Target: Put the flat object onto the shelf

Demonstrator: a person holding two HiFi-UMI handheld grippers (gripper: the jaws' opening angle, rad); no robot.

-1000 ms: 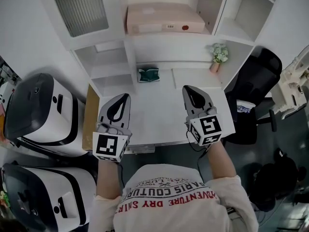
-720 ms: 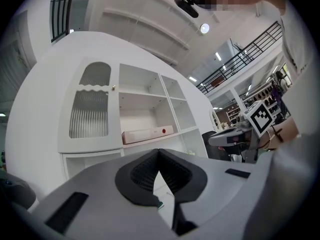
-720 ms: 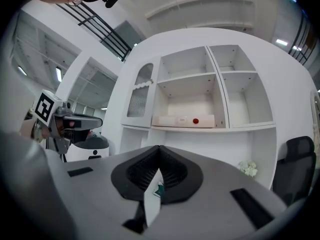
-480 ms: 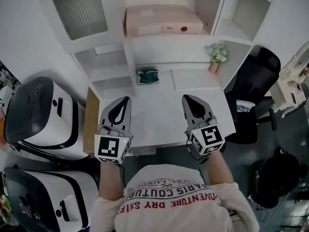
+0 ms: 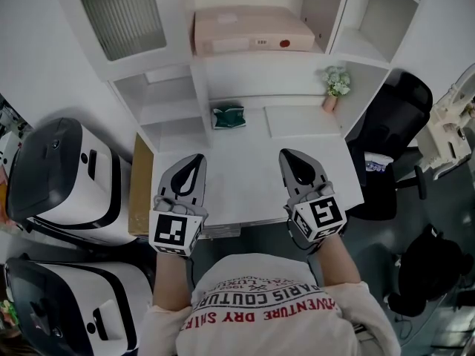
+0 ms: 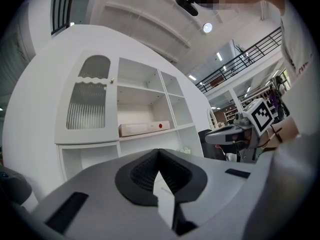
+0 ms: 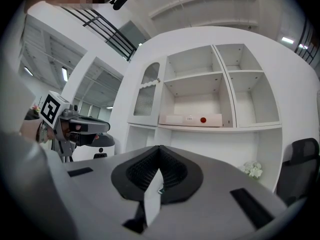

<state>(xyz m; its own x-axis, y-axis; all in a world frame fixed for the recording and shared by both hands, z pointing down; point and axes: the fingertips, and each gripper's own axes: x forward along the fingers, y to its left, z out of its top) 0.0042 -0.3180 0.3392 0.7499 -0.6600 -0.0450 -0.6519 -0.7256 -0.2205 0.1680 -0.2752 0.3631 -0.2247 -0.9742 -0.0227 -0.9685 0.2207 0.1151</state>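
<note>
Both tools have slid slightly back toward the person since a second ago, the left one a little more. Seen from above, the left hand-held gripper and the right hand-held gripper hover side by side over the near part of the white desk. They are well apart, each with jaws pressed together and nothing between them. The flat pink box lies on a shelf of the white cabinet behind the desk, far from both tools. A small green item sits at the back of the desk. The placing looks done, and the step in hand seems to be the retreat. Next calls only for checking that the box rests fully on the shelf.
</note>
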